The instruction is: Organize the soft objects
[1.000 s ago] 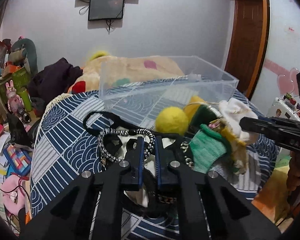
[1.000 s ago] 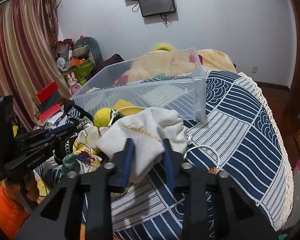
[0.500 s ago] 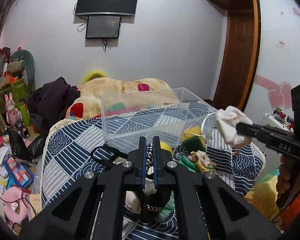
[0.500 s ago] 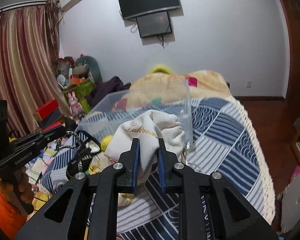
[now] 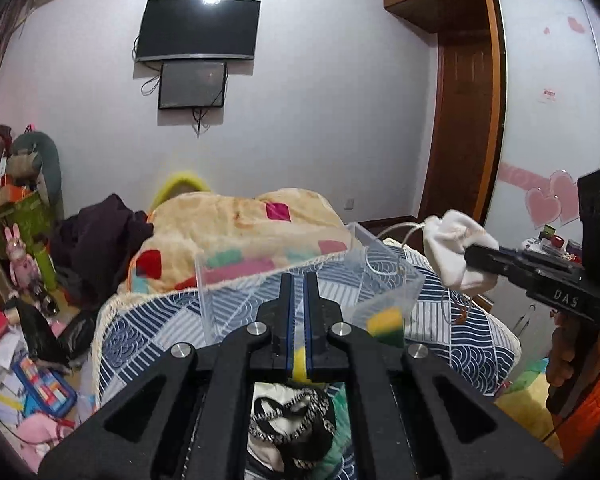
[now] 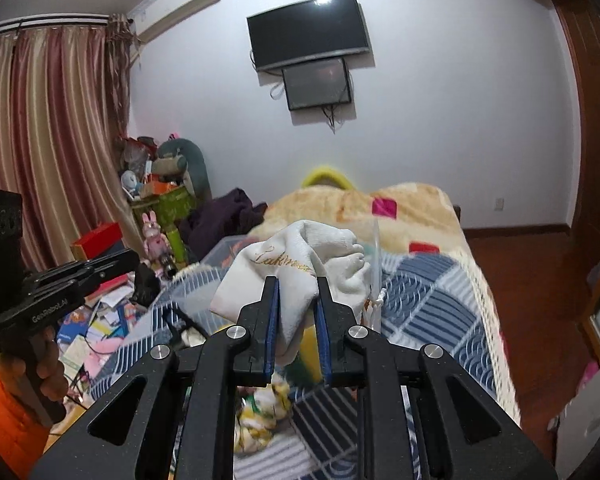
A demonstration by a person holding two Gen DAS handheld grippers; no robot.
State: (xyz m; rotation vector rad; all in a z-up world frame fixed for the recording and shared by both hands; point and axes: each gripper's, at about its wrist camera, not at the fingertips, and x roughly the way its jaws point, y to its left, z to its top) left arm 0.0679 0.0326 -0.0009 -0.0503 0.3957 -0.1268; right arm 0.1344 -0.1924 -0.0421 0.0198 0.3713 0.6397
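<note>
Now the right tongs [image 6: 297, 300] pinch a white drawstring cloth pouch [image 6: 296, 268] above the clear plastic box [image 5: 300, 280]; the left tongs [image 5: 299, 300] are nearly closed, holding nothing.

We note the white pouch [image 6: 296, 276] is soft matt cloth with glossy gold script; the clear bin [image 5: 300, 276] behind it is smooth, see-through plastic. Right gripper [image 6: 297, 300]: matt black speckled plastic, blue pads, bright metal screws. Bedspread [image 5: 140, 320] under the bin: woven cloth, fringed edge. Blanket [image 5: 236, 232] beyond the bin looks fleecy. Door [image 5: 460, 128] is glossy wood.
</note>
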